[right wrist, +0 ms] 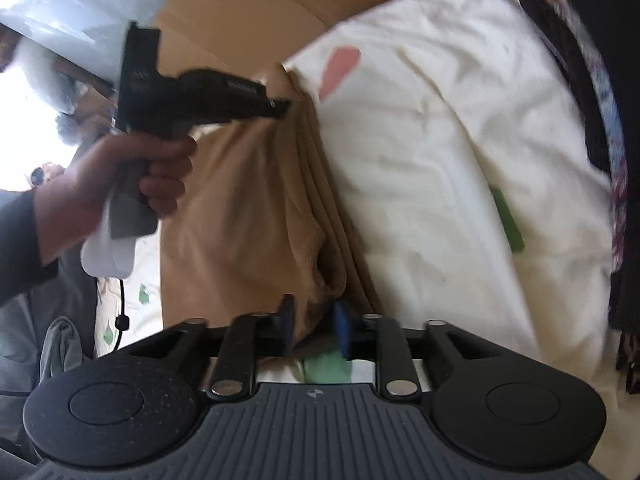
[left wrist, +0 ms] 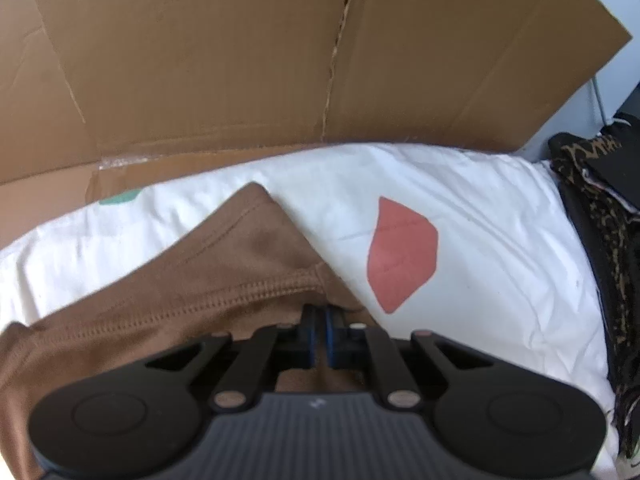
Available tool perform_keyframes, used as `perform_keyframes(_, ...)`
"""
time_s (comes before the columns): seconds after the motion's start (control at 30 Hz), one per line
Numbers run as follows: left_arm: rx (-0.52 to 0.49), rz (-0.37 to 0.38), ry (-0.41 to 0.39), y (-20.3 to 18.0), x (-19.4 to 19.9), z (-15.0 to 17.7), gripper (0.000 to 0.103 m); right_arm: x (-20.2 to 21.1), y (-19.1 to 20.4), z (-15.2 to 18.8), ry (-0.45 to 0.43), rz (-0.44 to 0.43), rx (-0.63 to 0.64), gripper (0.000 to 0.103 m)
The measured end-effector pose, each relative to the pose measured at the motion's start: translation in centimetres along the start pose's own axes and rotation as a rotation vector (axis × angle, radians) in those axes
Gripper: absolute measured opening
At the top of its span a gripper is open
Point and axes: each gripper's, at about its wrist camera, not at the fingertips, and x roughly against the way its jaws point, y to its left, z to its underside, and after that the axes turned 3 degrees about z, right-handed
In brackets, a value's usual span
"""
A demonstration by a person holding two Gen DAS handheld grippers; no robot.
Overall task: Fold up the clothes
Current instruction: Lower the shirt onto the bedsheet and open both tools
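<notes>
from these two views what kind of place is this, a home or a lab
Probably a home, likely a bed used as a folding surface. The brown garment lies on a soft white sheet with coloured patches, flattened cardboard stands behind it, and dark patterned clothes are heaped at the side.

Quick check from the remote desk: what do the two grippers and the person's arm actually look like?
Both the left gripper and right gripper have black linkage bars with silver pivot pins, blue finger pads, and a ribbed grey body bearing a small white mark. The bare hand shows a dark sleeve; a black cable hangs below the grip.
</notes>
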Motion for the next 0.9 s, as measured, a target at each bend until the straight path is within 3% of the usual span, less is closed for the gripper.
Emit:
perform_keyframes(0.17, 0.01, 0.007, -0.04, 1.2, 1.4, -0.2, 0.007, -0.1, 0.6, -1.0, -0.051, 0.019, 0.022, 0.04)
perform_keyframes(0.53, -0.022, -0.01, -0.014, 0.8, -0.4, -1.0, 0.004, -4.3, 0.7, -3.4, -0.014, 0.158, 0.047, 0.038)
perform_keyframes(0.7, -0.024, 0.019, -0.013, 1.7, 0.4, -1.6, 0.005, -4.0, -0.7, -3.1, -0.014, 0.157, -0.025, 0.037)
perform_keyframes(0.77, -0.023, 0.022, -0.022, 2.1, 0.9, -1.8, 0.01, -4.0, -0.9, -2.9, -0.013, 0.157, -0.032, 0.037)
perform_keyframes(0.87, -0.005, 0.009, -0.057, 3.0, 2.5, -2.4, 0.029, -3.8, -0.9, -2.7, -0.009, 0.161, -0.03, 0.036)
perform_keyframes(0.9, -0.004, 0.01, -0.065, 3.4, 2.9, -2.5, 0.031, -3.7, -0.9, -2.7, -0.008, 0.163, -0.025, 0.036)
